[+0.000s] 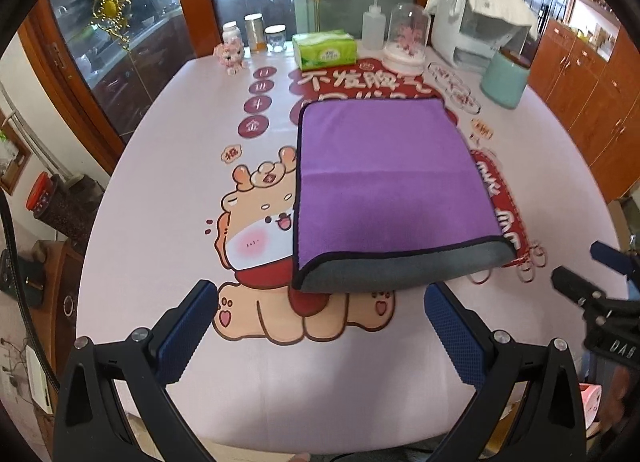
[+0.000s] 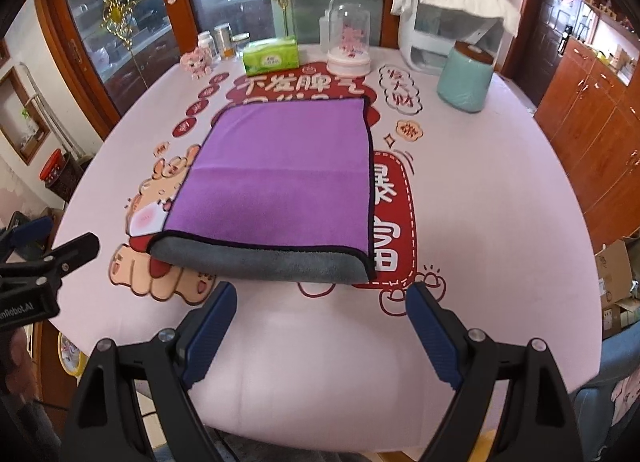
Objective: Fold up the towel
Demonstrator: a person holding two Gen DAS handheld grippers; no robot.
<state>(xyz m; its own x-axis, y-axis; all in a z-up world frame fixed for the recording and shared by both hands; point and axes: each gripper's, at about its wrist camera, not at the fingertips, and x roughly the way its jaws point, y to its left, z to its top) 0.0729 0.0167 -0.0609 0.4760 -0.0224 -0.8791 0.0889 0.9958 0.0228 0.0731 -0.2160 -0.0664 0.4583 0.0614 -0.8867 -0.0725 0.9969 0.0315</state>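
Both grippers, left and right, hover jaws spread, seemingly just short of the folded towel.

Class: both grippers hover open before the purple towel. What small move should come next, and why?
Probably ease both grippers forward to the towel's near edge. The left gripper and right gripper are open and empty, and the grey underside curls up there, offering a grip.

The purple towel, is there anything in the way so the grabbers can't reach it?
Nothing visible. Both the left gripper and right gripper are open, with only bare tablecloth between them and the towel.
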